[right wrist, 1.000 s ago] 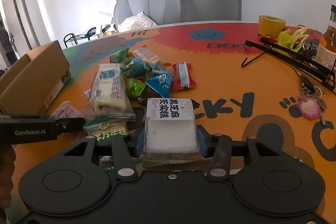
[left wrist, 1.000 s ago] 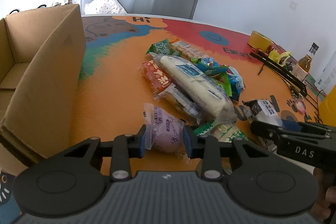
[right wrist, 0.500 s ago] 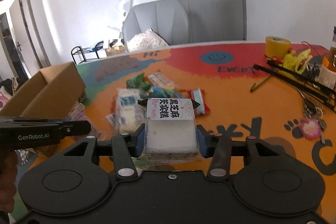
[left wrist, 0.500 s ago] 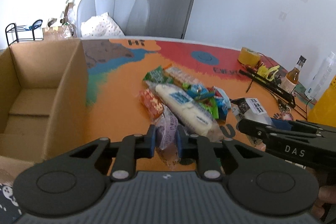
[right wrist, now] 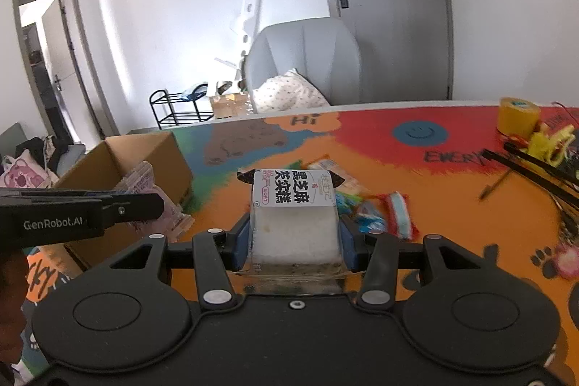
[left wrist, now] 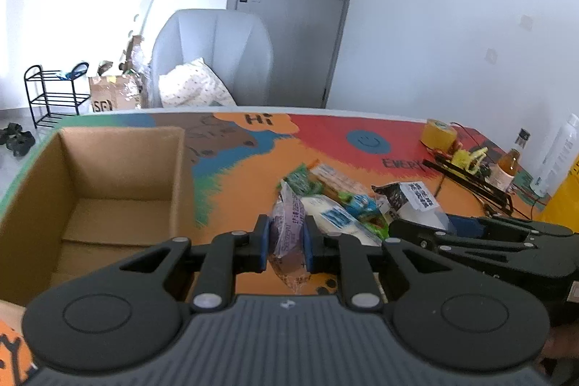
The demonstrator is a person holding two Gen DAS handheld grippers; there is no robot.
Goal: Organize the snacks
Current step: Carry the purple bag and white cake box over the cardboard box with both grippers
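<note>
Pinching a purple snack packet (left wrist: pixel 287 234) between left gripper (left wrist: pixel 286 239) pads, packet hanging clear of the table (left wrist: pixel 246 190) — cardboard box (left wrist: pixel 108 190) open to the fingers' left. Clamping a white cake pack (right wrist: pixel 295 227) in right gripper (right wrist: pixel 295 241) — snack pile (right wrist: pixel 362 205) lying beyond the fingertips.

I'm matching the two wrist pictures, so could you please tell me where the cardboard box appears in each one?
Left wrist view: the cardboard box fills the left side, open and seen from above, beside the left gripper.
Right wrist view: the box sits at middle left, behind the left gripper.
Shared landmark: the grey chair beyond the table.
</note>
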